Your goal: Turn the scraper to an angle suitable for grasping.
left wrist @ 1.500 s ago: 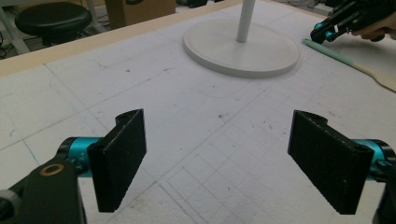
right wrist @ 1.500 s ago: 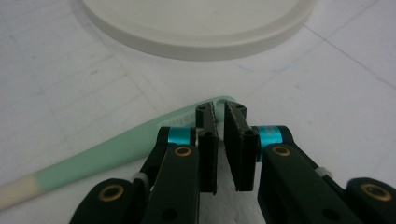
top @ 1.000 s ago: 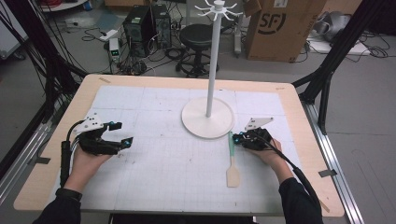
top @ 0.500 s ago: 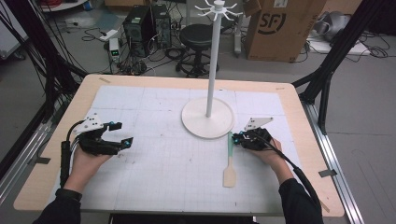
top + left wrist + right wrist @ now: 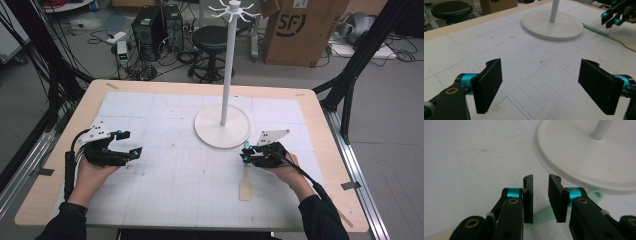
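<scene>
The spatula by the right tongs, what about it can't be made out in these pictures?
- Spatula, high view: the right tongs cover the upper handle, so contact with it cannot be judged.
- Right gripper view: the spatula is a blurred green patch below the slightly parted jaws; its blade is cut off by the bottom edge.
- Left gripper view: the spatula's blade runs off the right edge.

Our left claw (image 5: 540, 83) wide apart over the gridded surface (image 5: 499, 47), white stand base (image 5: 552, 25) and spatula (image 5: 614, 38) beyond.

A lab: computer towers (image 5: 157, 22), floor cables (image 5: 100, 37), black rig frame (image 5: 350, 75).
</scene>
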Demonstrator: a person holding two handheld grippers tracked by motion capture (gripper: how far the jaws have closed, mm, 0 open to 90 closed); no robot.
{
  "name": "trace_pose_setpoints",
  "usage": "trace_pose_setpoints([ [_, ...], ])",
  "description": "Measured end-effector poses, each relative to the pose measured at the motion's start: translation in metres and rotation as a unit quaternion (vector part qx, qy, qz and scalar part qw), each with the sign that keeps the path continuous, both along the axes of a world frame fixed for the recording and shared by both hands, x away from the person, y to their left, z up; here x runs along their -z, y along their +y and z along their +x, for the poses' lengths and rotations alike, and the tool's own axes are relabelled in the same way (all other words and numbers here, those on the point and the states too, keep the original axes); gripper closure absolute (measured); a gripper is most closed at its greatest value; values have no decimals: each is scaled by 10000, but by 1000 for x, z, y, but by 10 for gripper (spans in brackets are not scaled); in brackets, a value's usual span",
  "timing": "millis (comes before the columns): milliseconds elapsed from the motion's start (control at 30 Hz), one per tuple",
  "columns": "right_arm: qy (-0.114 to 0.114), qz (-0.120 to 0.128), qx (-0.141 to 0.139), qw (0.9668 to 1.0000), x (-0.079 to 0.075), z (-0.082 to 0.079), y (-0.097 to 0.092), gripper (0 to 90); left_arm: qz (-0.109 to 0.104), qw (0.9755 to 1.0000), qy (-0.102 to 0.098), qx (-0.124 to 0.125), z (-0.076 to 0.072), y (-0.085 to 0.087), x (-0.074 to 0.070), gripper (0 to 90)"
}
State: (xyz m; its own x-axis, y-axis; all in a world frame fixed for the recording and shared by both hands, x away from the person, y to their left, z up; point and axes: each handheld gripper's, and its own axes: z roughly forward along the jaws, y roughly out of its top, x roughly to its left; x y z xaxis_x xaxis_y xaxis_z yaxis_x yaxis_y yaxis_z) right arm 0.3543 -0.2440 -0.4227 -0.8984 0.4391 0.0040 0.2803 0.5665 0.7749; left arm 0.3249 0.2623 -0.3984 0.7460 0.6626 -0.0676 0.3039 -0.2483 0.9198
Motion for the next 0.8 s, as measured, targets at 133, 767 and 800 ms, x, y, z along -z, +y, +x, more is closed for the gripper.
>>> trace_pose_setpoints([
  [133,60,129,-193,9997,1,-11,16,854,-10,10000,0,4,0,0,0,200],
  [767,367,-261,-941,9945,12,-43,39,893,2,10000,-4,1,-1,-1,-1,200],
  [800,389,-263,-970,9942,13,-44,38,893,-5,10000,0,-4,-1,-1,-1,200],
])
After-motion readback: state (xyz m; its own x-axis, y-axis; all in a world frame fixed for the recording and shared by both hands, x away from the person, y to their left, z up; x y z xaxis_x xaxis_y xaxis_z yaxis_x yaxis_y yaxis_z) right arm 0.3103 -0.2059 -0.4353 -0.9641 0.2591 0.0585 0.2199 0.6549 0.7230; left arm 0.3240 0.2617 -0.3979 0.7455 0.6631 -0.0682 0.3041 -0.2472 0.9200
